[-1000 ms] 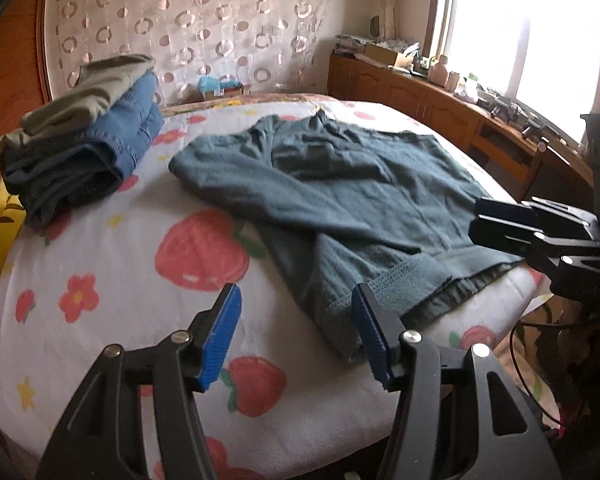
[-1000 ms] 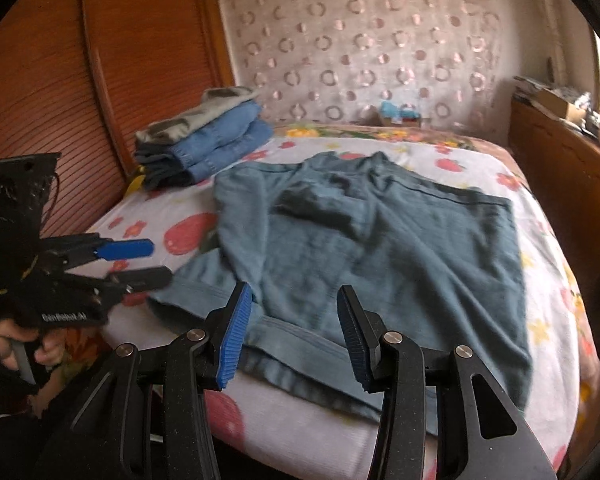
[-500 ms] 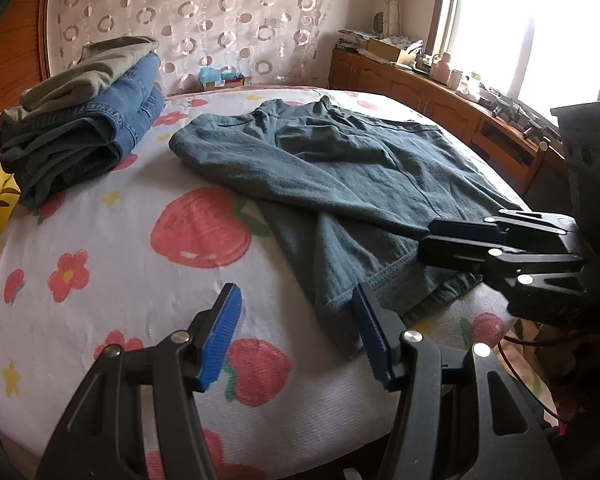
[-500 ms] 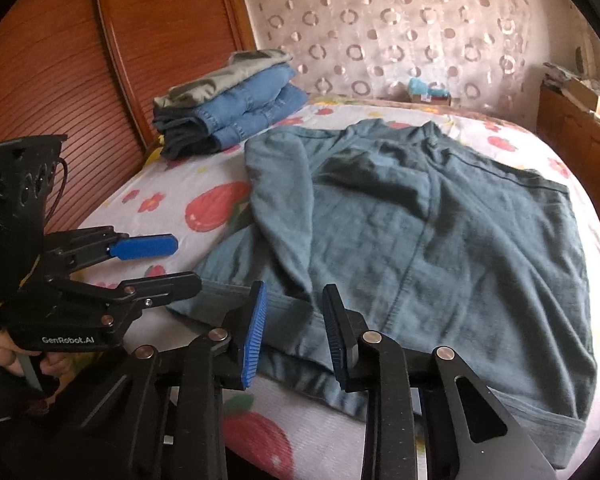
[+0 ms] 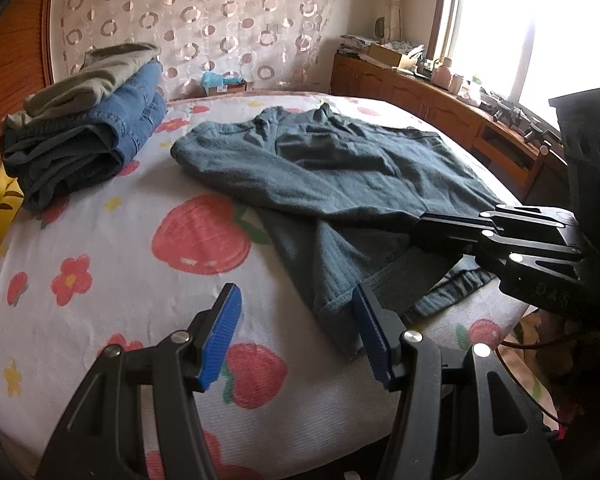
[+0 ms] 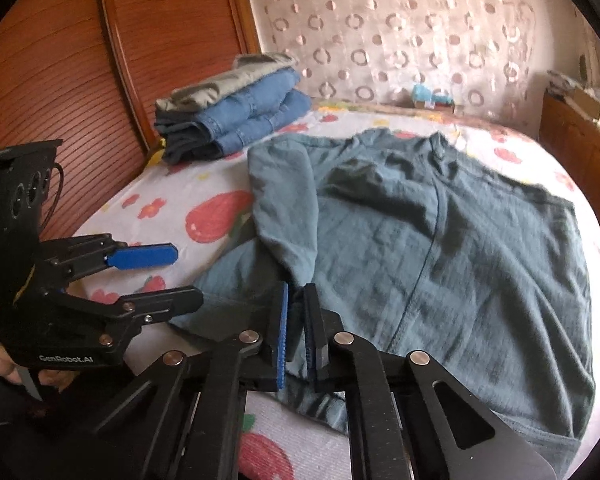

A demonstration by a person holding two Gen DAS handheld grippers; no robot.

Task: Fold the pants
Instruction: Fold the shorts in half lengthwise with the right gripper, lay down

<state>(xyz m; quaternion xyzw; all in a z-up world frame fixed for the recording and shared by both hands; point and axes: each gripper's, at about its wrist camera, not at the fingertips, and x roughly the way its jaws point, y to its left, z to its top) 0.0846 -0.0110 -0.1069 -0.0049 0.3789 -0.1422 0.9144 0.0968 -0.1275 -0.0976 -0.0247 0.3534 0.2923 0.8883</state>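
Note:
Dark teal pants [image 5: 340, 168] lie spread on the strawberry-print bed sheet [image 5: 120, 260], one leg folded across the other. My left gripper [image 5: 296, 304] is open just above the sheet; its right finger [image 5: 374, 332] overlaps the near hem corner, and only sheet shows between the pads. In the right wrist view the pants [image 6: 440, 240] fill the middle of the bed. My right gripper [image 6: 296, 294] is shut on a fold of their near edge, with fabric pinched between the blue pads. The right gripper [image 5: 418, 234] is also visible side-on in the left wrist view.
A stack of folded jeans and other clothes [image 5: 84, 128] sits at the far left of the bed, next to a ribbed wooden panel [image 6: 80, 80]. A wooden cabinet [image 5: 440, 108] with clutter runs under the window on the right. The left gripper [image 6: 180, 276] hovers beside the pants' left hem.
My right gripper has moved in toward the pants' near edge and its jaws have shut on the fabric. The left gripper remains open over the same spot.

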